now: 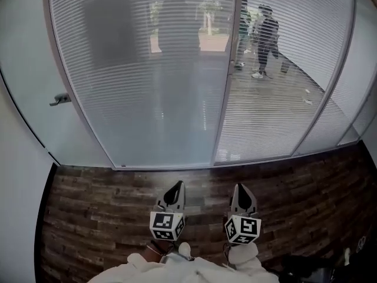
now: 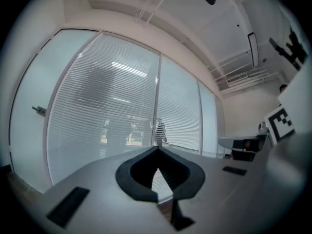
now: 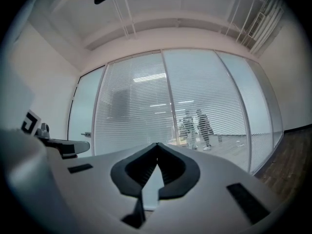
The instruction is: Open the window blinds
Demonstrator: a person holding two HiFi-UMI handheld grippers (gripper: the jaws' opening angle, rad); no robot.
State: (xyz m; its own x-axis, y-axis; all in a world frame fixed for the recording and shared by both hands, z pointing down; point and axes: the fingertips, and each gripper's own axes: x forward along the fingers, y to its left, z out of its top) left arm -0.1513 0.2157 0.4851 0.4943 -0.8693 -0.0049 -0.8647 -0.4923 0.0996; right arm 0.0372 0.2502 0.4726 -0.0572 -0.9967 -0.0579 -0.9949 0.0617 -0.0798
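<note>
While the left claw (image 1: 178, 184) and right claw (image 1: 241, 187) sit closed and empty above the wood floor (image 1: 106, 199), the window blinds (image 1: 147, 69) hang lowered on the far glass, with people (image 1: 262, 37) beyond. Only the gripper views show the ceiling (image 3: 185, 4).

Free room: strip of wood floor (image 1: 283, 181) from 9 to 3 o'clock, open air above it ahead of left gripper (image 1: 175, 187) and right gripper (image 1: 241, 188). Narrow gap between the two, not touching.
Obstacles: blinds (image 1: 147, 69) wall off 10 to 2; mullion (image 1: 227, 69) at 12; door handle (image 1: 59, 99) juts out at 10; white wall (image 1: 17, 205) closes 9.
</note>
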